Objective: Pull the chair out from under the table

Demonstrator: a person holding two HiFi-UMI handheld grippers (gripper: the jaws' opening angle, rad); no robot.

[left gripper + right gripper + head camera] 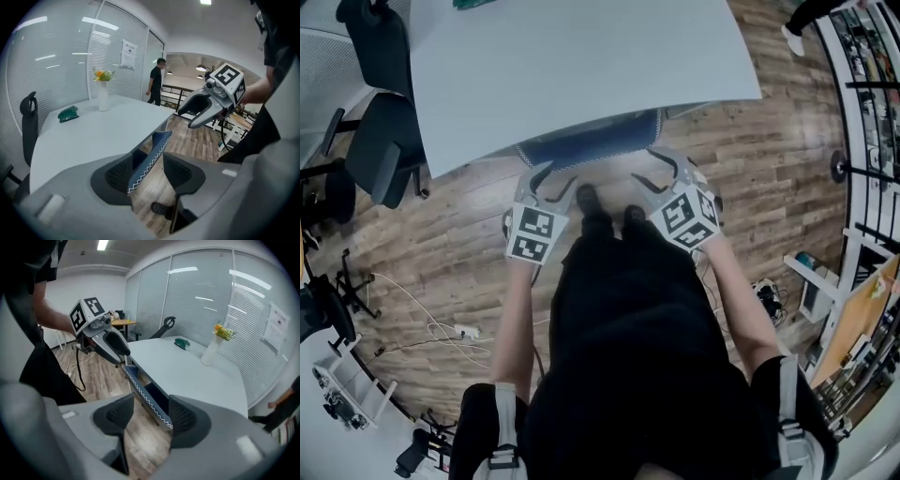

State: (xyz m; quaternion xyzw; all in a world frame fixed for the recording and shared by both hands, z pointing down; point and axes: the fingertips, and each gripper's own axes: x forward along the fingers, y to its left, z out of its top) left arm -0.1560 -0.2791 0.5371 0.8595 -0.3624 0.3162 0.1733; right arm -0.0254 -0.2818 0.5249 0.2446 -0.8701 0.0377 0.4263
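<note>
The chair's blue backrest, edged with white zigzag stitching, shows just under the near edge of the white table. My left gripper and right gripper point at its two ends. In the left gripper view the backrest edge stands between the open jaws of the left gripper, close to the left pad. In the right gripper view the backrest runs between the open jaws of the right gripper, close to the right pad. Neither pair of pads presses on it.
On the table stand a white vase with flowers and a green object. Black office chairs stand at the table's left. Cables lie on the wood floor. Shelving lines the right side. A person stands far back.
</note>
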